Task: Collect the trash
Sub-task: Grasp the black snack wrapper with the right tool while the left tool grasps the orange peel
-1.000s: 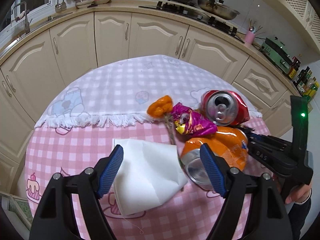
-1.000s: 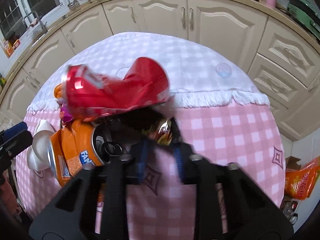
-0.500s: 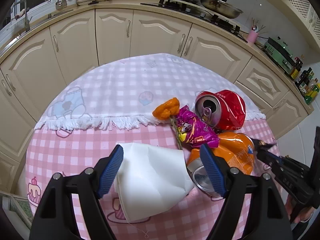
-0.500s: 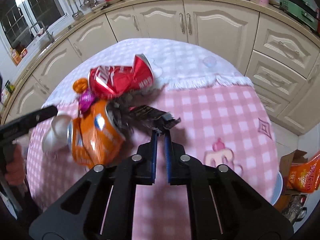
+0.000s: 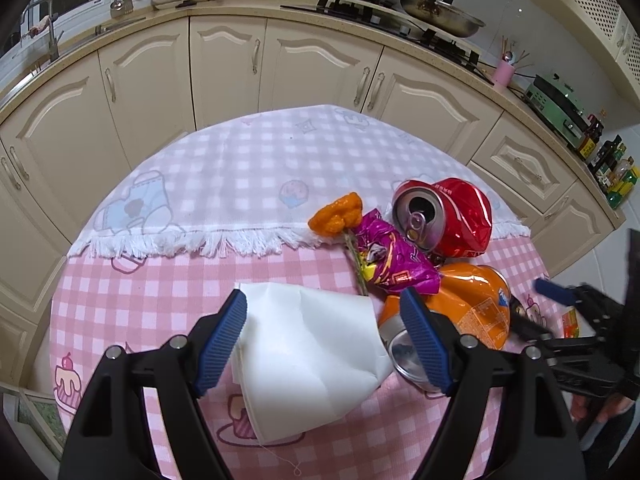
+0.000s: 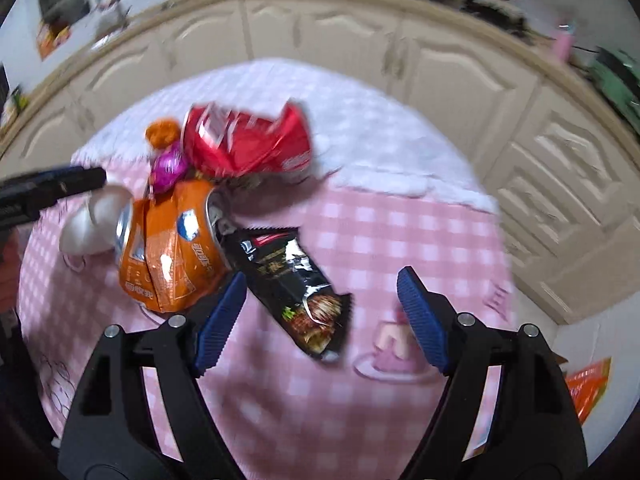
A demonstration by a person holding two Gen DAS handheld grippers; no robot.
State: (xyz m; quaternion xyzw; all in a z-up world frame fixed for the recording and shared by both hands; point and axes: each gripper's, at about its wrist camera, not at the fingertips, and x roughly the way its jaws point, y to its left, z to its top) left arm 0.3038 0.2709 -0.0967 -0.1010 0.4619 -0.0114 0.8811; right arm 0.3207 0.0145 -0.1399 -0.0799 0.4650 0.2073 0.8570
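- The trash lies in one heap on the pink checked tablecloth (image 5: 168,300), and the crushed orange can (image 6: 168,248) serves as the landmark for everything else.
- The orange can (image 5: 472,312) lies on its side with its open end toward the left-wrist camera.
- A crushed red can (image 5: 448,216) lies just behind the orange can, also on its side.
- A purple wrapper (image 5: 392,264) sits touching the orange can on its far left, between it and the red can.
- An orange scrap (image 5: 338,214) lies beyond the purple wrapper, farther from the orange can, at the white fringe.
- A squashed white paper cup (image 5: 308,356) lies right beside the orange can on its left.
- A black snack wrapper (image 6: 292,276) lies flat against the orange can on its right, one end reaching toward the right-wrist camera.
- The left gripper (image 5: 324,340) hangs spread wide over the paper cup, its blue pads at either side of the cup; whether they touch it I cannot tell.
- The right gripper (image 6: 320,316) is opening, its fingers parted around the near end of the black wrapper without pressing it; this view is blurred.
- Cream kitchen cabinets (image 5: 224,68) curve behind the table.
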